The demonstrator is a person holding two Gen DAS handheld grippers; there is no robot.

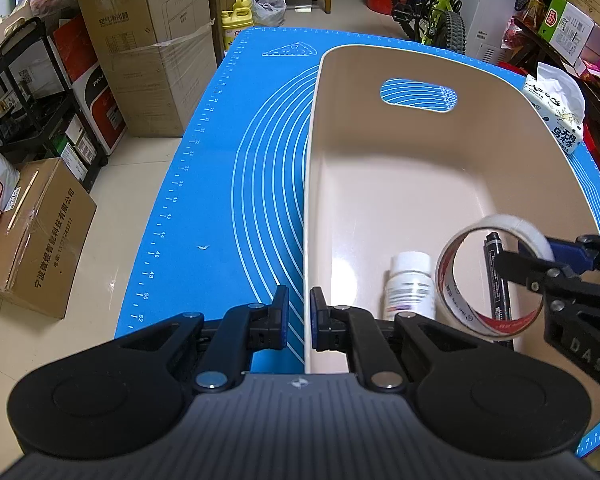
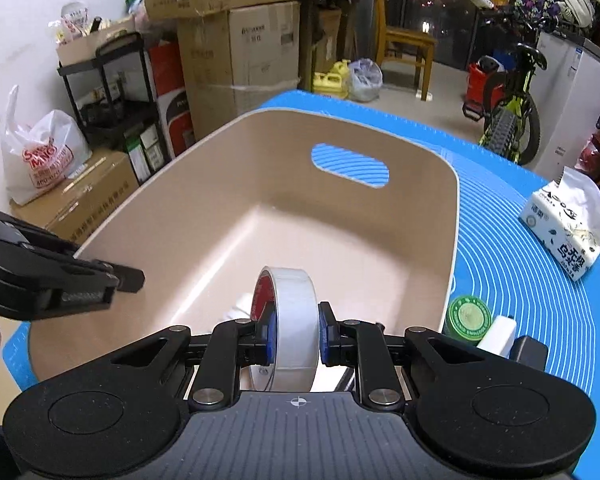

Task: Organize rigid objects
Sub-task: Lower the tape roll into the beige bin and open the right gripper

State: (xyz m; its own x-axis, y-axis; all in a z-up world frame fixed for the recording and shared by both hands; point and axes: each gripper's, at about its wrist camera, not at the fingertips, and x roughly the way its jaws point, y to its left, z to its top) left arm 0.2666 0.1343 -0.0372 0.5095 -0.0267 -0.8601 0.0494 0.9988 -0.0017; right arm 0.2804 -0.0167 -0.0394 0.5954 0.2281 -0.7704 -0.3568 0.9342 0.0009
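A beige plastic bin (image 1: 312,168) with a handle slot stands on the blue mat (image 1: 220,200). My left gripper (image 1: 305,314) is shut on the bin's left wall near the front corner, one pad on each side of the rim. My right gripper (image 2: 296,340) is shut on a roll of clear tape (image 2: 296,312) and holds it upright over the bin's near end. From the left wrist view the tape roll (image 1: 460,312) hangs above a white bottle (image 1: 410,284) and a black marker (image 1: 498,280), both lying on the bin floor. The bottle is mostly hidden in the right wrist view.
To the right of the bin (image 2: 456,200), a green round tin (image 2: 470,316), a white object (image 2: 498,332) and a black object (image 2: 530,352) sit on the mat. A tissue pack (image 2: 568,232) lies at the right edge. Cardboard boxes, a shelf cart and a bicycle surround the table.
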